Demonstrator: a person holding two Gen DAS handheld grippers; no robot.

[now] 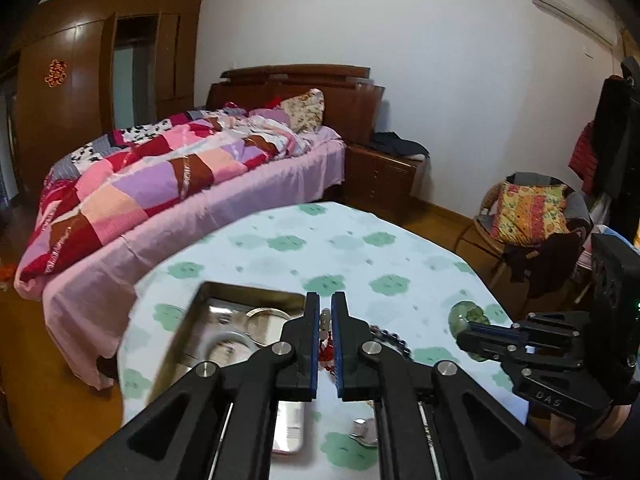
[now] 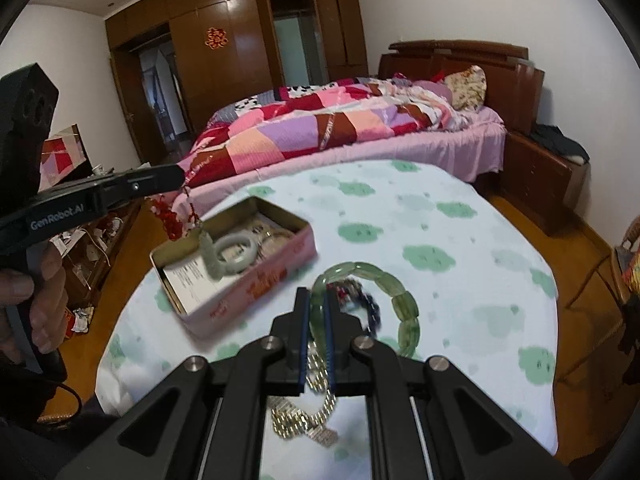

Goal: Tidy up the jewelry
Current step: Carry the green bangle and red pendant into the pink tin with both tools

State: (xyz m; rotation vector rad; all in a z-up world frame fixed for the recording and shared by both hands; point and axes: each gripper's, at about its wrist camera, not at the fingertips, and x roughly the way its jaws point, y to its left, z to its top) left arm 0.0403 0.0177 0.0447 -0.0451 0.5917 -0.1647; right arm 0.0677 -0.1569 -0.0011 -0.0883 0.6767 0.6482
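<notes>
A patchwork quilt (image 2: pixel 320 128) covers the bed (image 1: pixel 224 216) beside a brown wardrobe (image 2: pixel 240 40)

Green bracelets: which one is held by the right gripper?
The segmented green bracelet, clamped in the right gripper; the pale smooth bangle lies in the tin.

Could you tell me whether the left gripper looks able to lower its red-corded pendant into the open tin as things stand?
Probably yes: the left gripper holds the pendant hanging over the tin's open top, with no lid and only the pale bangle beside it.
</notes>
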